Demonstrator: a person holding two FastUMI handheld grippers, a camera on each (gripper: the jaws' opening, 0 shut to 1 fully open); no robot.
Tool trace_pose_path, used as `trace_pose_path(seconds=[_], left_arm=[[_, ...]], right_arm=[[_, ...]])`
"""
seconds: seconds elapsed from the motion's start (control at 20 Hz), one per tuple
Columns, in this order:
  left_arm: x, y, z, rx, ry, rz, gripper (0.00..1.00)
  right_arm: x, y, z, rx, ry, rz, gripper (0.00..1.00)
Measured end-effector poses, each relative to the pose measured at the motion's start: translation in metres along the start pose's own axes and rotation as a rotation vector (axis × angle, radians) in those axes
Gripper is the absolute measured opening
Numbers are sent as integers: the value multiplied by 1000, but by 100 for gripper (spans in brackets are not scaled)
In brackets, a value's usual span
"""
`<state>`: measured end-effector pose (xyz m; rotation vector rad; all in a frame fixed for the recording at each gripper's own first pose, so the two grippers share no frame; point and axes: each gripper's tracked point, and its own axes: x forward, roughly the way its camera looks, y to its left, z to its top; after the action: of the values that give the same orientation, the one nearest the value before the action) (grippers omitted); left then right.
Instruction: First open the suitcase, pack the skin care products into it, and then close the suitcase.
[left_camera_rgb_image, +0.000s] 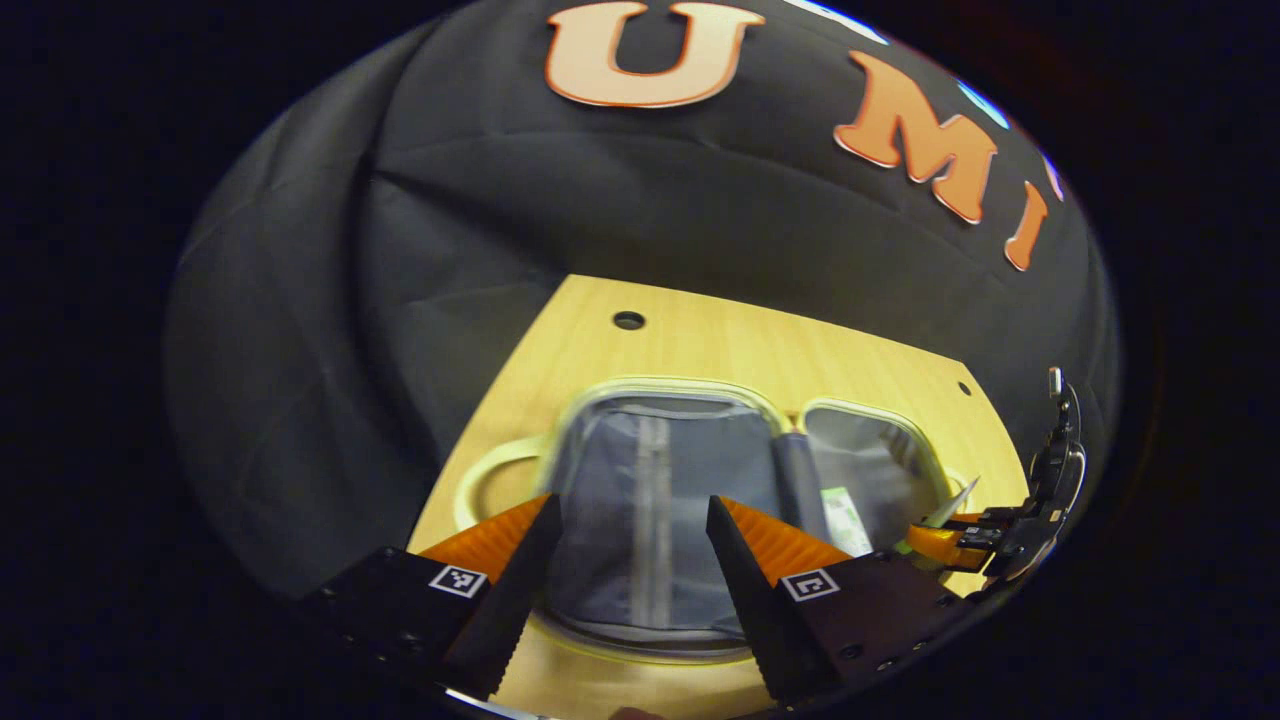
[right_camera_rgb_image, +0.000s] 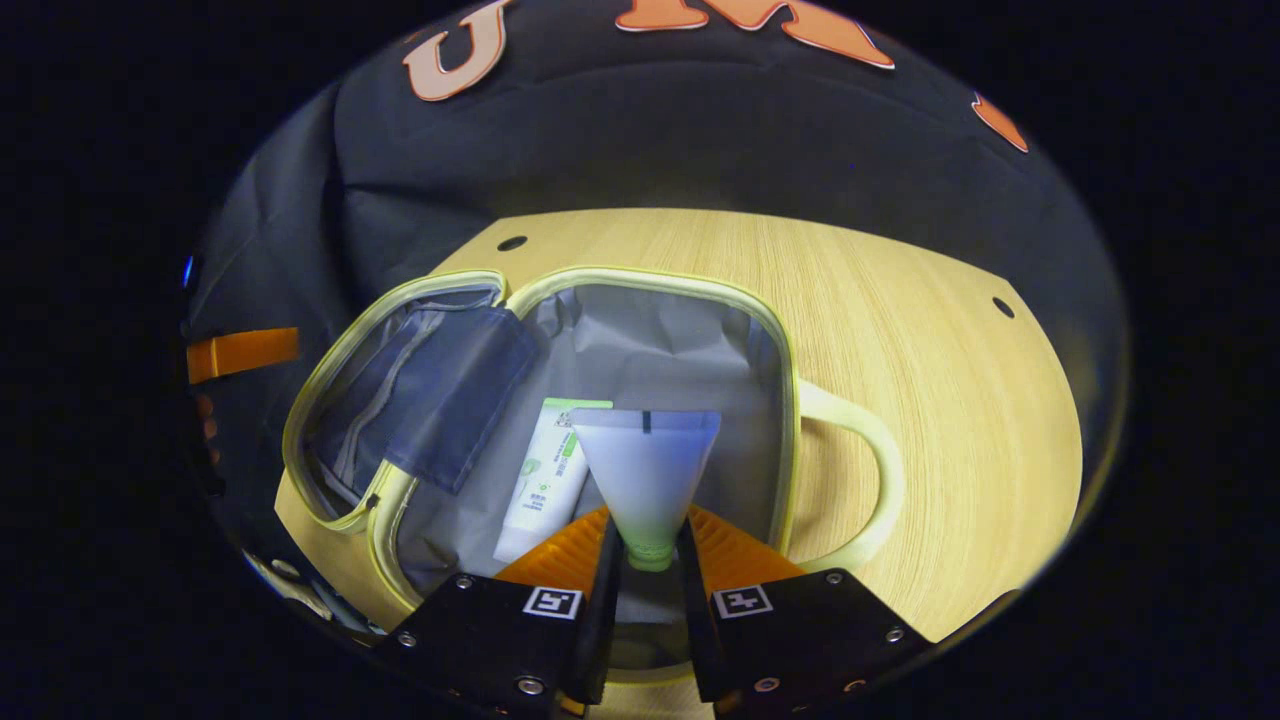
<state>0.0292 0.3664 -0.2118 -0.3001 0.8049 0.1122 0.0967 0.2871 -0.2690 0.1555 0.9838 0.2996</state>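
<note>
The suitcase (right_camera_rgb_image: 640, 350) lies open on the wooden table, a pale yellow-green shell with grey lining; both halves (left_camera_rgb_image: 650, 480) show side by side in the left gripper view. A white tube with green print (right_camera_rgb_image: 545, 475) lies inside the half with the handle (right_camera_rgb_image: 870, 470). My right gripper (right_camera_rgb_image: 648, 560) is shut on a second tube (right_camera_rgb_image: 648, 470), pale and fan-shaped, held above that half. My left gripper (left_camera_rgb_image: 632, 560) hangs open over the zipped half, nothing between its fingers. The right gripper with its tube (left_camera_rgb_image: 955, 515) appears at the far right of the left gripper view.
The wooden table (right_camera_rgb_image: 930, 400) has small holes near its back edge (left_camera_rgb_image: 628, 320). A loose grey divider flap (right_camera_rgb_image: 450, 400) lies across the hinge between the two halves. Black cloth walls close in the table behind and on both sides.
</note>
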Motion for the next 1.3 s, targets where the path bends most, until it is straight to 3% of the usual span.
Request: trace_pose_path(seconds=[0.05,0.1,0.2,0.4,0.65,0.7,0.75,0.95,1.05,1.2,1.25,1.3], left_arm=[[-2,17,2,-23,-1,18,91],[-2,32,-2,-50,-1,37,91],[2,65,-6,-107,-11,52,91],[14,87,-18,-283,-14,4,93],[29,97,-16,-432,-43,-36,93],[32,98,-15,-478,-47,-49,93],[34,103,-14,-531,-49,-58,93],[49,130,-27,-729,-36,-70,93],[60,136,-39,-800,0,-99,93],[80,119,-57,-901,84,-230,92],[83,112,-56,-933,87,-279,83],[86,114,-58,-950,83,-277,68]], right_arm=[[6,2,-4,3,16,-7,29],[10,-1,-5,7,27,-22,34],[12,-2,-7,12,38,-34,34],[8,-1,-4,20,25,-25,40],[-8,-5,13,45,-49,-25,55],[-12,-7,17,49,-67,-28,58],[-17,-8,21,55,-85,-29,69],[-40,-16,35,77,-150,-34,78],[-53,-22,43,84,-185,-41,81],[-74,-32,55,95,-231,-54,84],[-79,-36,58,100,-243,-63,84],[-85,-40,60,105,-256,-69,85]])
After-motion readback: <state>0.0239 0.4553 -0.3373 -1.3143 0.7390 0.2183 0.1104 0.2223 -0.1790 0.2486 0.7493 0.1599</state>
